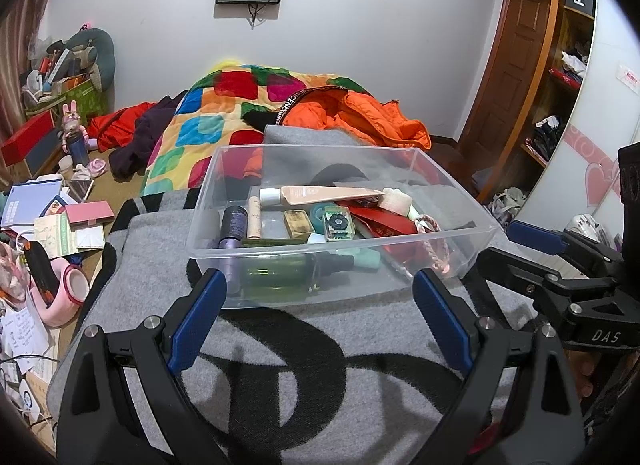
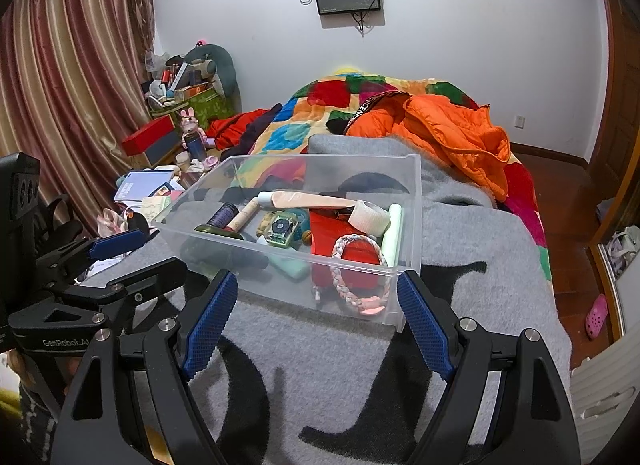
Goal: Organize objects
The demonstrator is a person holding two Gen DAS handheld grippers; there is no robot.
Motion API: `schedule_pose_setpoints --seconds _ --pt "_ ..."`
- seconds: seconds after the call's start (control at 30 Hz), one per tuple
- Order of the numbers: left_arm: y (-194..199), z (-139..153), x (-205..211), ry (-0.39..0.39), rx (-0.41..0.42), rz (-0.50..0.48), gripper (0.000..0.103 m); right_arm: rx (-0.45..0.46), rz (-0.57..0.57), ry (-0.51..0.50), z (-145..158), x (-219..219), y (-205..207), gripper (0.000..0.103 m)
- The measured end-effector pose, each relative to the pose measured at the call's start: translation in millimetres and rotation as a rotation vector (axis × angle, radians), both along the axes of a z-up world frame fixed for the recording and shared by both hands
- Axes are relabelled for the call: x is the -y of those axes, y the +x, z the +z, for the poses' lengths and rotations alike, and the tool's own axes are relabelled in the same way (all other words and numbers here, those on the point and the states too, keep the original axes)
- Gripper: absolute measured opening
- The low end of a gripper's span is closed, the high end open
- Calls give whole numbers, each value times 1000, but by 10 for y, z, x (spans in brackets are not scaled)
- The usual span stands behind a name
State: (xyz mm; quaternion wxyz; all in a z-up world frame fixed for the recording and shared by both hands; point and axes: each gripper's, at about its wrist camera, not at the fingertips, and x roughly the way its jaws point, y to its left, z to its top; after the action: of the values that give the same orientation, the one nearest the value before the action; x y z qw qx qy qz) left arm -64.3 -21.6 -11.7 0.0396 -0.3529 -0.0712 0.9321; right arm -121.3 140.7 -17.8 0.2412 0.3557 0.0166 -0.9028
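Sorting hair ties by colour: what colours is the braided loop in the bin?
Pink and white, braided; the braided loop shows best in the right wrist view.

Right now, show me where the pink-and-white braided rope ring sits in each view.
Left wrist view: the pink-and-white braided rope ring lies at the right end of the clear plastic bin, centre-right of the picture.
Right wrist view: the ring is in the bin's near right corner, near centre.
Shared landmark: the orange puffer jacket behind the bin.

The clear rectangular plastic bin is smooth and glossy. The grey woven cloth blanket beneath is matt and fuzzy. The blue textured gripper pads look rubbery.
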Motion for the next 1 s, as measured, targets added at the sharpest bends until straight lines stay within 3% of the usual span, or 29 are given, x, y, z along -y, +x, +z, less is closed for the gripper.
schedule_pose_setpoints --seconds 1.0 --pt "-3 13 9 6 5 2 95 9 0 -5 -5 7 8 80"
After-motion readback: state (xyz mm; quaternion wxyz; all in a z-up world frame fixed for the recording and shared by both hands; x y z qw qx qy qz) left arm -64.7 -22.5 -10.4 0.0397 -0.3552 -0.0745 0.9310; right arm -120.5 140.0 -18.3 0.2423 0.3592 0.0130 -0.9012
